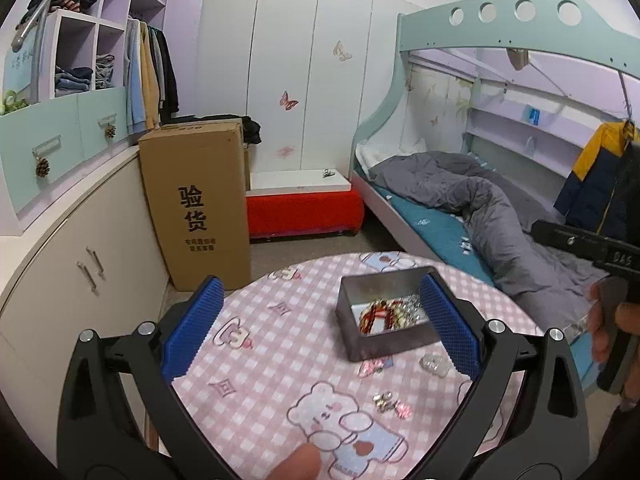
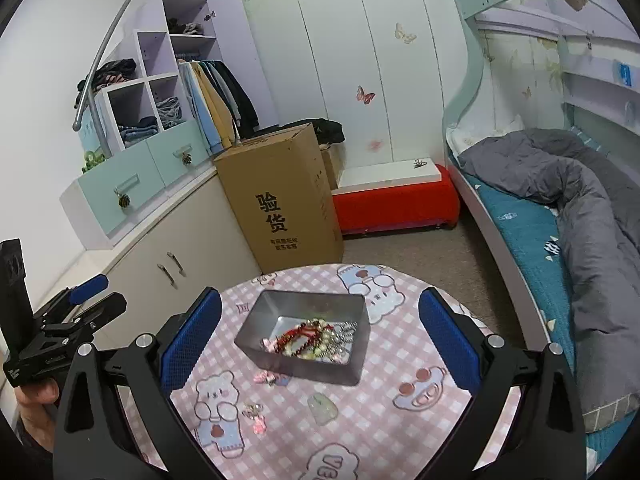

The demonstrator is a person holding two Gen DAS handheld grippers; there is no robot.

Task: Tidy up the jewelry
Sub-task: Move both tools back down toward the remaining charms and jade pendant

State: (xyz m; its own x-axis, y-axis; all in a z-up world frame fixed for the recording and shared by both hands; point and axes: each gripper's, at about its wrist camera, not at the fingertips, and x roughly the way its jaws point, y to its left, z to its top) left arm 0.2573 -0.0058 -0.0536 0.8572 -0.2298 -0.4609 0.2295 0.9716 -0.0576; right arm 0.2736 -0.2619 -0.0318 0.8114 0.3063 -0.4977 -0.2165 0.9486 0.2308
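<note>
A grey metal tin stands on the round table with the pink checked cloth. It holds a heap of jewelry, red, gold and silver. Loose pieces lie in front of the tin: a pink piece, a pale green one, and a small charm. My left gripper is open and empty, above the table, left of the tin. My right gripper is open and empty, hovering over the tin.
A tall cardboard box stands behind the table beside a cream cabinet. A red bench lies farther back. A bunk bed with a grey duvet runs along the right. The left gripper also shows at the left edge of the right wrist view.
</note>
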